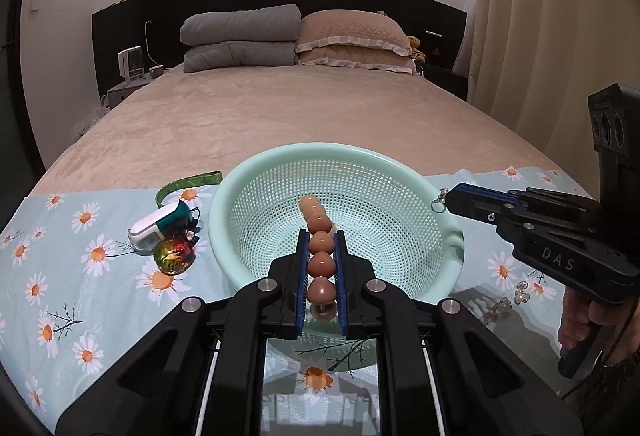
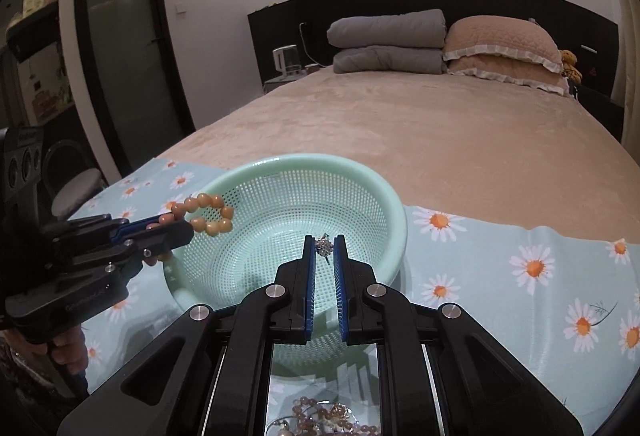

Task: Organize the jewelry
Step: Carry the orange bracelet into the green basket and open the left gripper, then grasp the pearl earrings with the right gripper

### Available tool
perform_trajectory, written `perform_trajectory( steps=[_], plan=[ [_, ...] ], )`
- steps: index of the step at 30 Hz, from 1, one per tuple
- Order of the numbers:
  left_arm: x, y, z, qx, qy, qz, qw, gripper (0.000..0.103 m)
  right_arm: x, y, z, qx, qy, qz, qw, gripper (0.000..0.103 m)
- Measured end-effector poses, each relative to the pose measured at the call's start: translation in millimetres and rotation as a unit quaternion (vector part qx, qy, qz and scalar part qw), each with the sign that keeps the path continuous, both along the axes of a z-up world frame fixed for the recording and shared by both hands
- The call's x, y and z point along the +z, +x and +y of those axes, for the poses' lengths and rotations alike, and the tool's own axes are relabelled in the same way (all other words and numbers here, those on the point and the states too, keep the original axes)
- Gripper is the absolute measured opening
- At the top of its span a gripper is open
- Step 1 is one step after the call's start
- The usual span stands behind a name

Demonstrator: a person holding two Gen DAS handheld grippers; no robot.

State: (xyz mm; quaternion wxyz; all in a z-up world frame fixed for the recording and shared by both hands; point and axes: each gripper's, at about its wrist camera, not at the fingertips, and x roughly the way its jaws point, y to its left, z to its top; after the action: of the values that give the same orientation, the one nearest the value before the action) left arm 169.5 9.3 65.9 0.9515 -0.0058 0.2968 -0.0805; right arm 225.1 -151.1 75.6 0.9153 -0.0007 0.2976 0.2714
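Note:
A mint-green perforated basket (image 1: 256,192) (image 2: 384,208) stands on a daisy-print cloth on the bed. My left gripper (image 1: 321,236) (image 2: 188,226) is shut on a bracelet of orange-brown beads (image 1: 320,242) (image 2: 210,214), held over the basket's left rim. My right gripper (image 2: 325,240) (image 1: 444,198) is shut on a small sparkly silver earring (image 2: 324,247) (image 1: 440,200), held above the basket's right rim. Nothing shows inside the basket.
Left of the basket lie an iridescent round trinket (image 1: 174,256), a white and teal device (image 1: 156,226) and a green tape measure (image 1: 188,184). Pearl and bead pieces (image 1: 520,292) (image 2: 320,416) lie on the cloth (image 1: 60,276) near the front edge. A hand (image 1: 576,320) grips the right handle.

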Motion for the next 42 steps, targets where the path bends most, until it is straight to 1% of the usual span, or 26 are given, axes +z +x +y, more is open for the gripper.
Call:
perform_trajectory(
  steps=[2,3,4,5,6,7,8,9,10,11,12,15,17,19,28,33,36,39,40,42],
  plan=[
    [-0.2,-1.1,1.1,0.001,-0.003,-0.002,1.0,0.013,-3.8,0.5,1.3,0.001,0.008,0.006,1.0,0.01],
    [0.8,-2.6,2.1,0.003,-0.007,-0.007,0.9999,0.016,-3.6,-0.3,-0.1,-0.005,0.012,0.005,1.0,0.016],
    [2.7,-4.8,3.1,0.004,-0.009,-0.012,0.9999,0.022,-2.2,-1.6,-2.3,-0.015,0.017,0.0,1.0,0.034],
    [5.4,-7.8,4.7,0.012,-0.01,-0.02,0.9997,0.047,0.9,-3.8,-5.6,-0.029,0.025,-0.009,0.999,0.043],
    [8.1,-10.7,6.8,0.022,-0.012,-0.029,0.9993,0.071,3.6,-6.0,-9.7,-0.039,0.032,-0.017,0.999,0.058],
    [11.1,-14.6,9.3,0.026,-0.017,-0.041,0.9987,0.076,6.7,-7.3,-14.5,-0.048,0.035,-0.022,0.998,0.065],
    [13.7,-17.4,11.9,0.025,-0.025,-0.044,0.9984,0.077,10.3,-9.4,-17.7,-0.054,0.039,-0.029,0.997,0.066],
    [15.2,-18.8,14.9,0.024,-0.035,-0.044,0.9981,0.085,14.0,-11.3,-21.5,-0.059,0.042,-0.033,0.997,0.072],
    [16.7,-20.7,17.6,0.025,-0.043,-0.048,0.9976,0.092,17.7,-12.4,-25.6,-0.068,0.043,-0.036,0.996,0.085],
    [18.0,-22.9,19.4,0.026,-0.048,-0.053,0.9971,0.092,20.9,-14.4,-30.4,-0.075,0.045,-0.041,0.995,0.088],
    [18.5,-23.8,20.3,0.026,-0.047,-0.053,0.9971,0.092,24.5,-16.6,-35.1,-0.079,0.049,-0.046,0.995,0.087],
    [18.3,-24.6,16.9,0.027,-0.026,-0.055,0.9978,0.093,32.4,-19.7,-47.6,-0.082,0.056,-0.051,0.994,0.087],
    [17.2,-24.0,13.5,0.018,-0.021,-0.053,0.9982,0.095,34.7,-19.4,-53.7,-0.093,0.054,-0.05,0.993,0.087],
    [17.1,-24.5,10.5,0.001,-0.026,-0.05,0.9984,0.097,34.8,-17.1,-57.9,-0.101,0.048,-0.044,0.993,0.087],
    [14.4,-29.2,-7.4,-0.016,0.01,-0.046,0.9988,0.097,30.8,-20.5,-76.9,-0.146,0.008,-0.03,0.989,0.087],
    [10.1,-32.2,-14.6,-0.025,0.009,-0.036,0.999,0.097,23.1,-27.6,-92.9,-0.164,0.004,-0.005,0.986,0.088],
    [6.8,-36.2,-22.8,-0.038,0.009,-0.028,0.9988,0.097,18.5,-30.2,-102.0,-0.18,-0.01,0.014,0.983,0.088],
    [3.8,-41.2,-33.9,-0.038,0.028,-0.039,0.9981,0.097,11.3,-33.9,-109.9,-0.192,-0.024,0.025,0.981,0.087],
    [4.4,-43.1,-36.4,-0.039,0.03,-0.041,0.998,0.097,8.2,-35.2,-113.4,-0.199,-0.027,0.031,0.979,0.087],
    [4.6,-47.3,-41.1,-0.056,0.026,-0.039,0.9973,0.097,0.1,-38.1,-121.5,-0.211,-0.029,0.043,0.976,0.087]
  ],
)
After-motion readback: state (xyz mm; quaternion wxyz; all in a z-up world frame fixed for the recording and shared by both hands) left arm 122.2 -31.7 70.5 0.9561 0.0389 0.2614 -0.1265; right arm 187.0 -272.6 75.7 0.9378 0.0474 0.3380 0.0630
